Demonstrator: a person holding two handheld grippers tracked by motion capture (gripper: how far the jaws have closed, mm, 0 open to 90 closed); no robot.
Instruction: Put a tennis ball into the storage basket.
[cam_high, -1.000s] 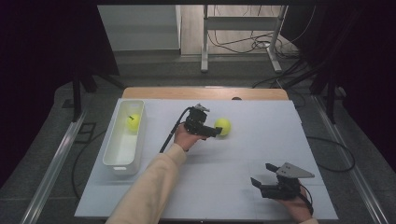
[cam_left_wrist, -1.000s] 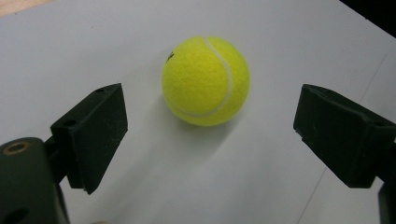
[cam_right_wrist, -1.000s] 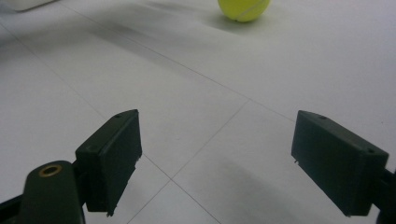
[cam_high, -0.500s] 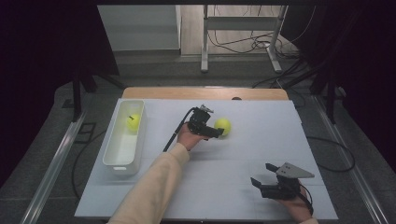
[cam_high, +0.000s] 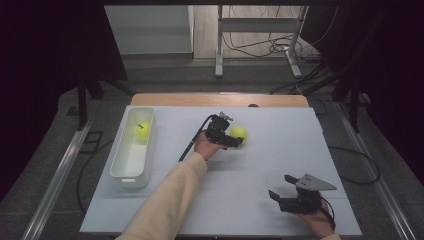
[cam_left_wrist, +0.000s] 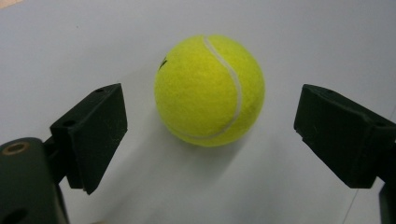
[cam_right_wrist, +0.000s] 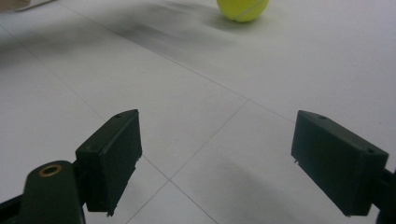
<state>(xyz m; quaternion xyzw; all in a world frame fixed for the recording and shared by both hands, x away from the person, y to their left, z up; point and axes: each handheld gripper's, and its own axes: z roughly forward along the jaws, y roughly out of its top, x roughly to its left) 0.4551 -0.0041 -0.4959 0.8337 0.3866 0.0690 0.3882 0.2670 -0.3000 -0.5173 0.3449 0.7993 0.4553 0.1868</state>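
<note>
A yellow tennis ball (cam_high: 238, 133) lies on the white table top, and in the left gripper view the ball (cam_left_wrist: 209, 91) sits just ahead of the two black jaws, which stand wide apart on either side without touching it. My left gripper (cam_high: 234, 140) is open right beside that ball. A second tennis ball (cam_high: 142, 130) rests in the far end of the white bin (cam_high: 131, 170). My right gripper (cam_high: 281, 195) is open near the table's front right, nothing between its jaws. In the right gripper view the ball (cam_right_wrist: 243, 9) shows far off, beyond the right gripper (cam_right_wrist: 215, 154).
The white bin stands lengthwise along the table's left side. A black cable (cam_high: 192, 140) trails from the left gripper toward the forearm. Behind the table are a metal frame's legs (cam_high: 218, 55) and loose cables on the floor.
My left gripper has edged slightly forward and right, bringing its jaws around the ball. The right gripper has stayed in place.
</note>
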